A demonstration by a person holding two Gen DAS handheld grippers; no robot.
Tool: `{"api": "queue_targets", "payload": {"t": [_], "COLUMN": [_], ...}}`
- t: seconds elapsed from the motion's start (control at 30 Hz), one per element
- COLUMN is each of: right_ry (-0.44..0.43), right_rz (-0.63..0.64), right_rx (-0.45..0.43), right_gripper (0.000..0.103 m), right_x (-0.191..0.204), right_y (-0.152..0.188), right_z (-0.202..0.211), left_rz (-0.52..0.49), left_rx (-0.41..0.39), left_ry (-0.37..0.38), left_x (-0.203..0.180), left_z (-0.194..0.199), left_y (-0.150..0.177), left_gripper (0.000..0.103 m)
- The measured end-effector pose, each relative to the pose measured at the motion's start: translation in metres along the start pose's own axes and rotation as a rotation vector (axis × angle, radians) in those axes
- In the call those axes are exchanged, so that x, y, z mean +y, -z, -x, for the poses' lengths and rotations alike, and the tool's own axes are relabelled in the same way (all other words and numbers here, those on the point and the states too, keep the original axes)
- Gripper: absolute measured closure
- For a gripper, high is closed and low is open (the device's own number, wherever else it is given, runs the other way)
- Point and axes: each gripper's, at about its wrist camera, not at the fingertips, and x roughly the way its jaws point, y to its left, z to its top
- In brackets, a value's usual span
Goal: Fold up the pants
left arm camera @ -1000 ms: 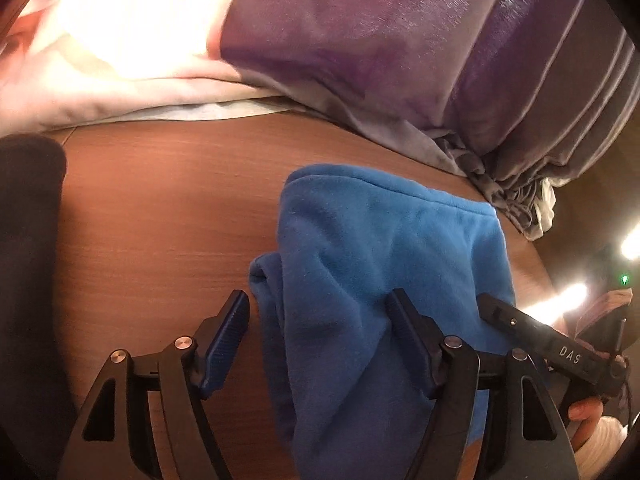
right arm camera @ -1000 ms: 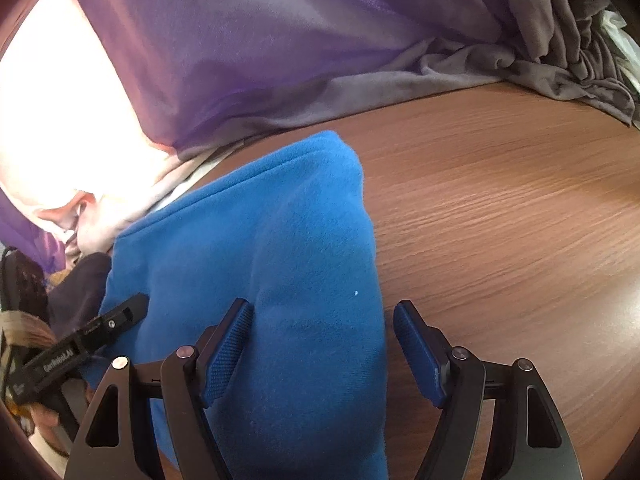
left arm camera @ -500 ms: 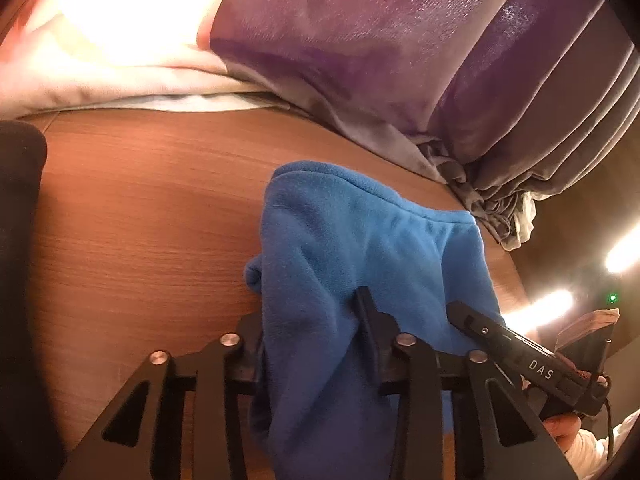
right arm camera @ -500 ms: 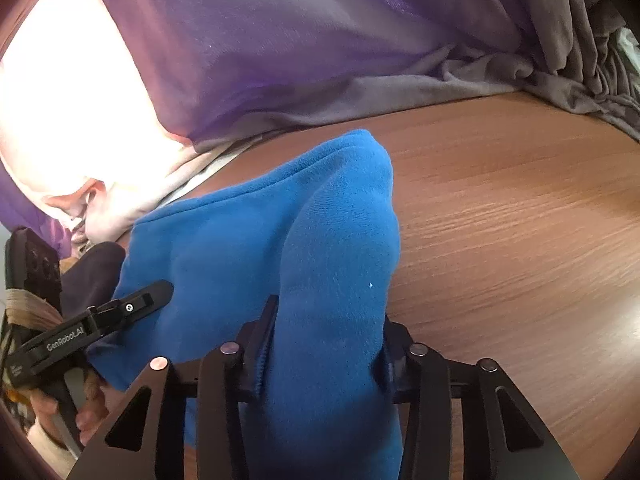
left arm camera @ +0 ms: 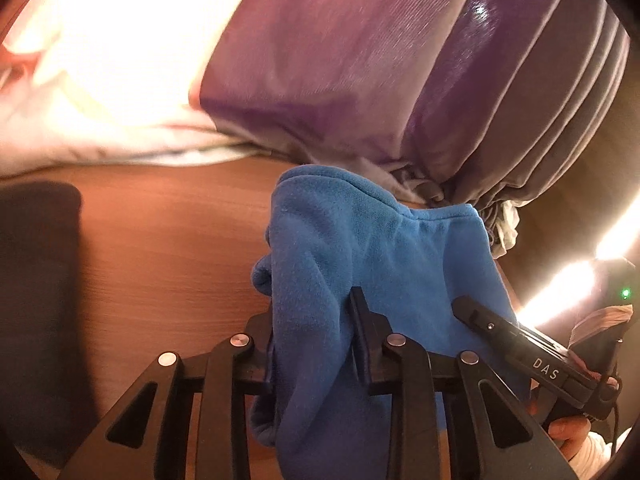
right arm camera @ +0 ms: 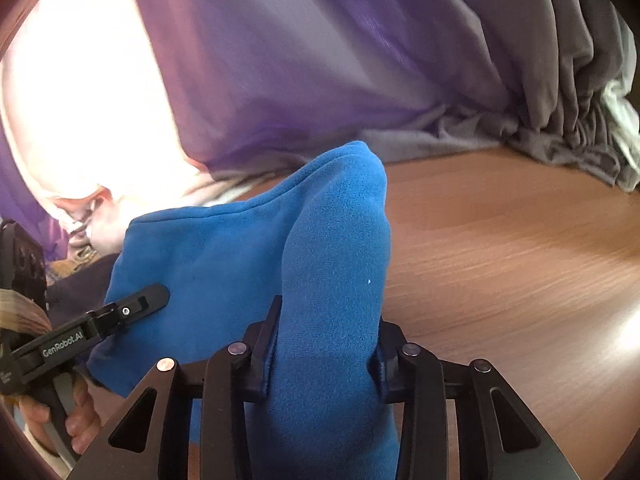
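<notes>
Blue fleece pants (left arm camera: 380, 248) lie bunched on the wooden table (left arm camera: 168, 240), their near edge raised. My left gripper (left arm camera: 310, 314) has a fold of that edge between its jaws, which are closing and pinch the fabric. In the right wrist view the same pants (right arm camera: 224, 248) fill the middle. My right gripper (right arm camera: 328, 320) is closing on a thick fold there, and its pads press into it. One finger of the right gripper (left arm camera: 500, 328) shows over the pants, and the left one's finger (right arm camera: 140, 300) reaches in from the left, held by a hand (right arm camera: 76, 420).
A heap of purple and grey fabric (left arm camera: 360, 60) and brightly lit white cloth (left arm camera: 120, 40) runs along the table's far side. A dark cloth (left arm camera: 36, 280) lies at the left. Bare wood (right arm camera: 500, 260) stretches to the right of the pants.
Both grippers went from wide open around the pants' near edge to pinching it. Both have risen, lifting the blue fabric off the table.
</notes>
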Motion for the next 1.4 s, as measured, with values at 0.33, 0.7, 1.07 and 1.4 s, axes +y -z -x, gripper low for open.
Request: {"api": "queue_targets", "payload": {"t": [0.33, 0.7, 1.07, 1.4], "right_ry": [-0.071, -0.259, -0.318, -0.243], "right_rz": [0.078, 0.196, 0.218, 0.136], "right_rx": [-0.076, -0.099, -0.089, -0.1], "right_gripper": [0.066, 0.066, 0.066, 0.066], "right_x": [0.031, 0.061, 0.13, 0.222], "right_y": [-0.004, 0.013, 0.031, 0.052], "right_z": [0.059, 0.106, 0.115, 0.091], "left_rz": [0.015, 0.061, 0.08, -0.016], "left_rx": [-0.126, -0.228, -0.257, -0.17], "left_ry": [-0.09, -0.249, -0.271, -0.211], "left_x": [-0.025, -0.041, 0.012, 0.106], "left_z": [0.084, 0.163, 0.23, 0.266], "left_y": [0.015, 0.056, 0.066, 0.031], "left_gripper": [0.074, 0.074, 0.074, 0.074]}}
